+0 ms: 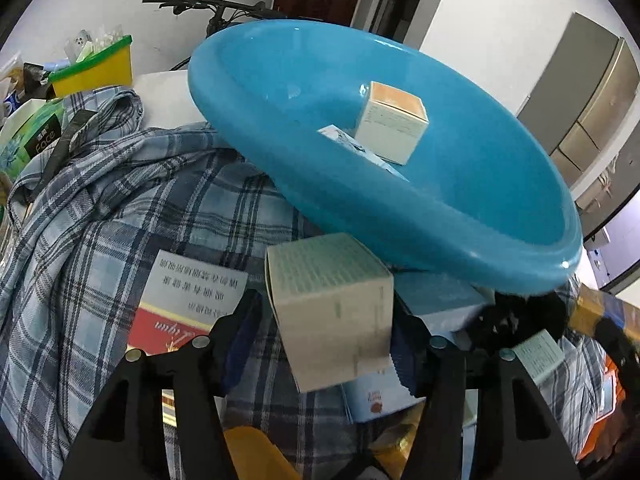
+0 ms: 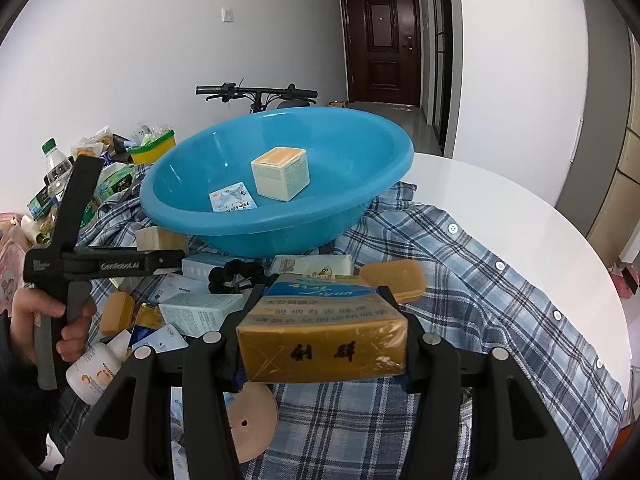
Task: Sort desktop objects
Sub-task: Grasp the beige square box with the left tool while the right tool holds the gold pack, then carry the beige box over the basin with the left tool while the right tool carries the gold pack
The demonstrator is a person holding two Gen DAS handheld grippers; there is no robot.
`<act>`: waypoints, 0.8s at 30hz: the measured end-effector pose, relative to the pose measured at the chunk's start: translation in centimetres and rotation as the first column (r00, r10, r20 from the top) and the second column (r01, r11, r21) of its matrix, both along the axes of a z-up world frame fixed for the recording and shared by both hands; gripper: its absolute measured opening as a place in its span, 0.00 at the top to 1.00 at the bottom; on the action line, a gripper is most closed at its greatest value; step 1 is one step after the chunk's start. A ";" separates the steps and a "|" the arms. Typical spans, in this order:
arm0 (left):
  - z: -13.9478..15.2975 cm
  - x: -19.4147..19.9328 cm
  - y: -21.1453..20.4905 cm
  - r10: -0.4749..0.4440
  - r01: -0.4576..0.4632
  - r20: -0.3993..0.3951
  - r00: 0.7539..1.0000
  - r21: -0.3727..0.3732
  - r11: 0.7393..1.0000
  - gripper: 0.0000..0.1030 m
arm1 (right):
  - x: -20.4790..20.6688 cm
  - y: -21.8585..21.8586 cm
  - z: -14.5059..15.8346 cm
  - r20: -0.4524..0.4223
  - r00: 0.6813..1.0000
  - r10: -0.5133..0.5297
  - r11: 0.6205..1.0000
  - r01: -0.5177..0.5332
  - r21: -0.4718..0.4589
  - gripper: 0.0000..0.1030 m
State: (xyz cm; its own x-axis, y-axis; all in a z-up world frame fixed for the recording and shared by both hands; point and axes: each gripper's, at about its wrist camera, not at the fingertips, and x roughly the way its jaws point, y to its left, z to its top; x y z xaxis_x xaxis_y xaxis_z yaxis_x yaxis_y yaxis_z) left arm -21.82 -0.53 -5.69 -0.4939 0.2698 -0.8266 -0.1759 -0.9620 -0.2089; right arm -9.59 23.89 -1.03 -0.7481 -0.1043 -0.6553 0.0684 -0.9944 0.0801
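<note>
A blue basin rests on a plaid shirt. In it lie a cream cube box and a small packet. My left gripper is shut on a pale box, held just below the basin's near rim; in the right wrist view the gripper's body shows at the left. My right gripper is shut on a gold and blue carton, held above the shirt in front of the basin.
Several small boxes, a white bottle, orange cases and a beige disc lie on the shirt. A red carton lies left of my left gripper. A yellow bin and snacks stand at the far left. The white table curves right.
</note>
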 end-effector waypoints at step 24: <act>5.8 7.6 -0.9 -0.007 -0.003 -0.360 0.933 -0.028 1.000 0.57 | 0.9 -1.7 0.6 -0.052 0.998 -0.036 0.996 0.040 0.075 0.50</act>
